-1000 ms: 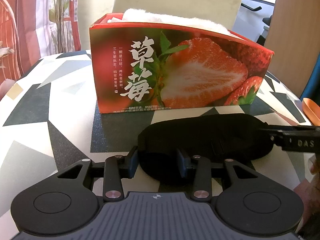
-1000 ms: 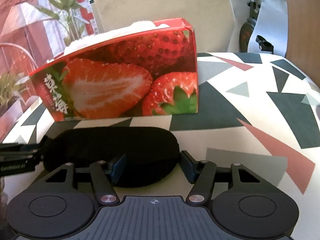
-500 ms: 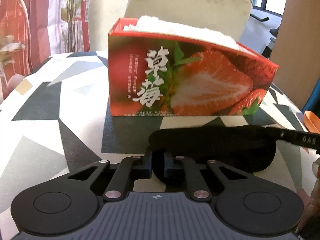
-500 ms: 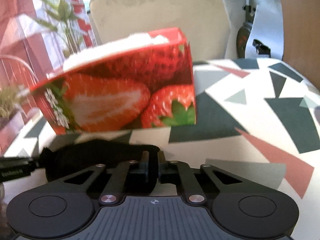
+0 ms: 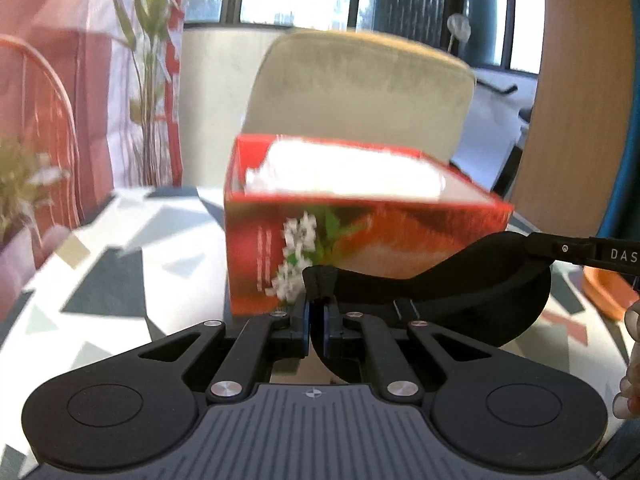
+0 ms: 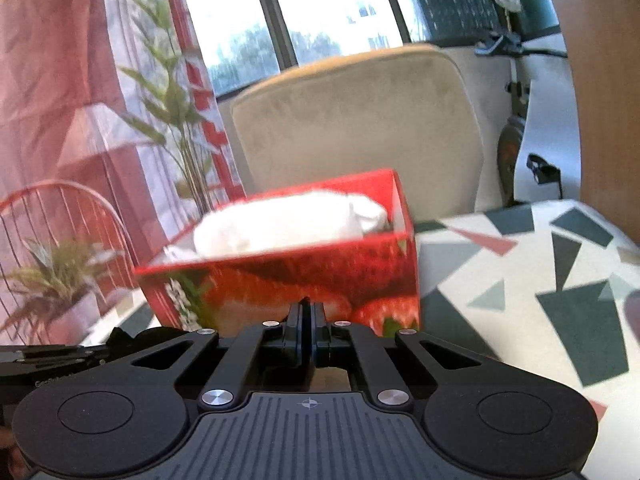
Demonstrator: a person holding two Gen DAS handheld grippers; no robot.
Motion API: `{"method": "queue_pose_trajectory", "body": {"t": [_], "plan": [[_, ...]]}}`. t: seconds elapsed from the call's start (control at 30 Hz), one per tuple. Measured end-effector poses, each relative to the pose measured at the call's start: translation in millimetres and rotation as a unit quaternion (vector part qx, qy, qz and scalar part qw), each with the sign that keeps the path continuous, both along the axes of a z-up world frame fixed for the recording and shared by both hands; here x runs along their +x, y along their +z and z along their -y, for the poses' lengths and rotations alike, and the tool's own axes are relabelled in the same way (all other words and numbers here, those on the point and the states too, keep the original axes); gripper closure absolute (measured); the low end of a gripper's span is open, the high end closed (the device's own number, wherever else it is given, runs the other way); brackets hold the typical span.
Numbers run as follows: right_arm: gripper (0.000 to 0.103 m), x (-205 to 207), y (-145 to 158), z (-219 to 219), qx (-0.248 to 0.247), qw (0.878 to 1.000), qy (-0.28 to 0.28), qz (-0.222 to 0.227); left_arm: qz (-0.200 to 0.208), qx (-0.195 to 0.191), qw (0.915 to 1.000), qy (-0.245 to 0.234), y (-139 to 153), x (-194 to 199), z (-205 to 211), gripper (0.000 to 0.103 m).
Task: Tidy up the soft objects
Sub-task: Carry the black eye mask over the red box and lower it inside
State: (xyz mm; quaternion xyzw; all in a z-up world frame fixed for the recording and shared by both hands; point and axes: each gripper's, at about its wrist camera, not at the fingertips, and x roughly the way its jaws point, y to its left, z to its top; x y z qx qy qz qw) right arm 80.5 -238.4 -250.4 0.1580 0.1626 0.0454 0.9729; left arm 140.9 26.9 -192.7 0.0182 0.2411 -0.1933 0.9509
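Both grippers have closed and lifted the mask [image 5: 460,292] off the table since a second ago. Left gripper [image 5: 316,312] pinches its left end at frame centre; right gripper [image 6: 307,334] is clamped on the other end, keeping it stretched to clear the box [image 5: 360,240], already holding a towel [image 5: 344,176]

Across from me a beige upholstered chair [image 5: 360,88] stands pushed up to the table [image 6: 560,280], whose top carries grey, dark and red triangles on white. Behind it, dark-framed windows [image 6: 320,12] let in bright daylight. A sheer pink curtain [image 6: 52,80] hangs on my left beside a leafy plant [image 6: 172,92], and a wooden panel [image 5: 580,100] rises on my right.
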Motion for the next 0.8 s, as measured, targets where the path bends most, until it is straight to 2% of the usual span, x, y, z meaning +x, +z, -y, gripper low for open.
{"method": "queue_pose_trajectory", "body": {"t": [0.2,0.37,0.6,0.7,0.8], "plan": [[0.099,-3,34,4,-0.007,0.999,0.006,0.047,0.055,-0.016,0.9984,0.0,35,-6,-3,0.096],[0.099,15,63,5,-0.023,0.997,0.014,0.067,0.081,-0.023,0.9965,0.003,61,13,1,0.096],[0.099,61,90,7,-0.061,0.995,0.016,0.08,0.082,-0.017,0.9964,0.008,82,52,10,0.096],[0.099,84,92,10,-0.069,0.995,0.011,0.075,0.089,0.002,0.996,0.007,83,70,19,0.096],[0.099,105,87,11,-0.075,0.995,0.011,0.061,0.075,0.018,0.997,-0.002,77,88,30,0.096]]}}
